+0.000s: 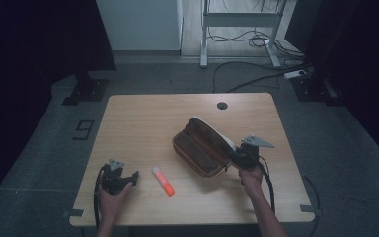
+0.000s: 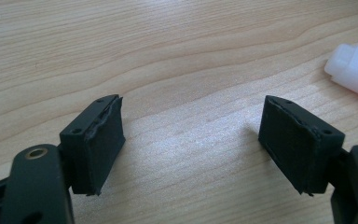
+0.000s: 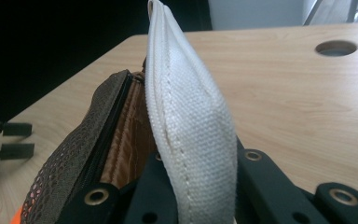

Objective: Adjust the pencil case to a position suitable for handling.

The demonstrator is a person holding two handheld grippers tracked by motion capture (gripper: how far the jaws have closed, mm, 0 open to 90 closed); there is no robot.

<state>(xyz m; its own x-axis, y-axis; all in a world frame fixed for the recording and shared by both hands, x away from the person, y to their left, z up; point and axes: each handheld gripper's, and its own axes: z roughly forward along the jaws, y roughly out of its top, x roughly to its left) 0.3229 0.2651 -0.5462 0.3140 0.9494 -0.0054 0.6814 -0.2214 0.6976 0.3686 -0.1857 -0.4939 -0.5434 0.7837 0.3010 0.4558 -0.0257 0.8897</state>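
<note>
A brown pouch (image 1: pixel 197 150) lies open on the wooden table (image 1: pixel 143 118), right of centre, with its white fabric flap (image 1: pixel 216 131) raised. My right gripper (image 1: pixel 234 157) is shut on the near end of that flap; in the right gripper view the white flap (image 3: pixel 191 121) stands upright between the pads of the right gripper (image 3: pixel 196 186), with the pouch's brown mesh side (image 3: pixel 81 151) to its left. An orange and white marker (image 1: pixel 163 180) lies in front of the pouch. My left gripper (image 1: pixel 134 177) rests at the front left, open and holding nothing, with bare wood between the jaws of the left gripper (image 2: pixel 191 116) and the marker's white end (image 2: pixel 354 70) at the far right.
A round cable hole (image 1: pixel 222 105) sits near the table's far edge. Bare wood stretches over the back left of the table. Beyond the table are a dark floor, desk legs (image 1: pixel 205 34) and loose cables (image 1: pixel 256 74).
</note>
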